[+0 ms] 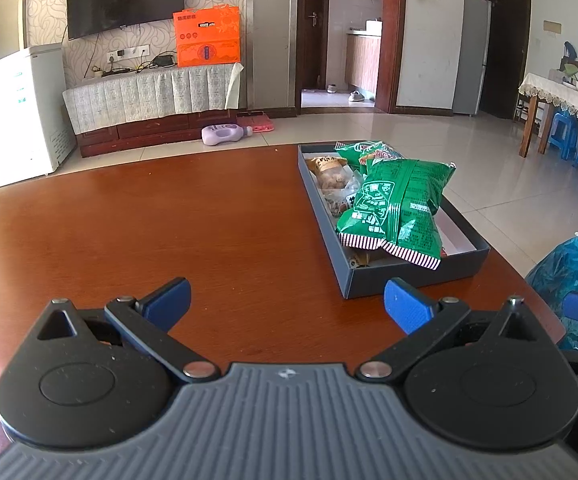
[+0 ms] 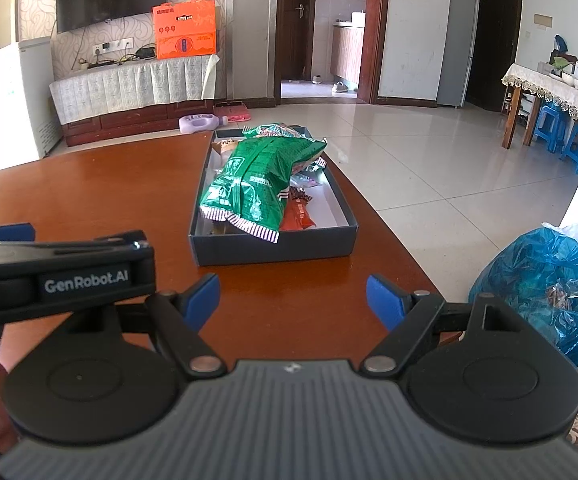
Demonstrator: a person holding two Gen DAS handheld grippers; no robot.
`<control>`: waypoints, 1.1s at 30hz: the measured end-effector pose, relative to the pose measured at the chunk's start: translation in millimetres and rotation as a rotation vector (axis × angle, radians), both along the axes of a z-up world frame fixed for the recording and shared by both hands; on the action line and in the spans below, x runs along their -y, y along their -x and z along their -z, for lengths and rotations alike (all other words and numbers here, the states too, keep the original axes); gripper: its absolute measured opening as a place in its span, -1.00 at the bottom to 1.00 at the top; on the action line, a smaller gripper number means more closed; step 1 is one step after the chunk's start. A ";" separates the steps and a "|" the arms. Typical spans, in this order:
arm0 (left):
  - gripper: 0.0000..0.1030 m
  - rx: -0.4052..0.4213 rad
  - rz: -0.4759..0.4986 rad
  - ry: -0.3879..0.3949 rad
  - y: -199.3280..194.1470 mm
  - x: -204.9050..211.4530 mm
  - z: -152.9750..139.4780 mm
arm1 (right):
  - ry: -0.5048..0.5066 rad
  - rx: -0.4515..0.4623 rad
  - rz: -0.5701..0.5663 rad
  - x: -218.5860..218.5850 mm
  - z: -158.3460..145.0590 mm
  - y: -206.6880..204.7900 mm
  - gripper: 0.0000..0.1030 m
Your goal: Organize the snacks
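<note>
So on the left, the left gripper hovers low over the bare wooden table, fingers spread wide and holding nothing. Just right of it the right gripper sits the same way — fingers apart, empty. Ahead, near the table's right edge, the dark tray already has the snacks piled in: a big green bag on top, an orange-red packet beside it. Nothing loose on the table, so I'd guess the sorting's basically done. A blue plastic bag sits off the table, far right.
</note>
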State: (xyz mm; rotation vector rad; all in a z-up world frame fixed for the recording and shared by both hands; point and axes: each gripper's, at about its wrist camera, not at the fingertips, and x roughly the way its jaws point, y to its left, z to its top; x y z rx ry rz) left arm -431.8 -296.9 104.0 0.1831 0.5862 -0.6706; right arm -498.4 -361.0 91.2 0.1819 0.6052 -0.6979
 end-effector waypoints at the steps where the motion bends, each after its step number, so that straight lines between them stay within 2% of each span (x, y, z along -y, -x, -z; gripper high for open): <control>1: 1.00 0.001 -0.001 0.000 0.6 0.3 -0.1 | 0.000 0.000 0.000 0.0 0.0 0.0 0.59; 33: 1.00 -0.005 0.005 -0.008 -1.4 3.9 6.1 | -0.008 -0.007 -0.002 -0.1 5.5 1.3 0.59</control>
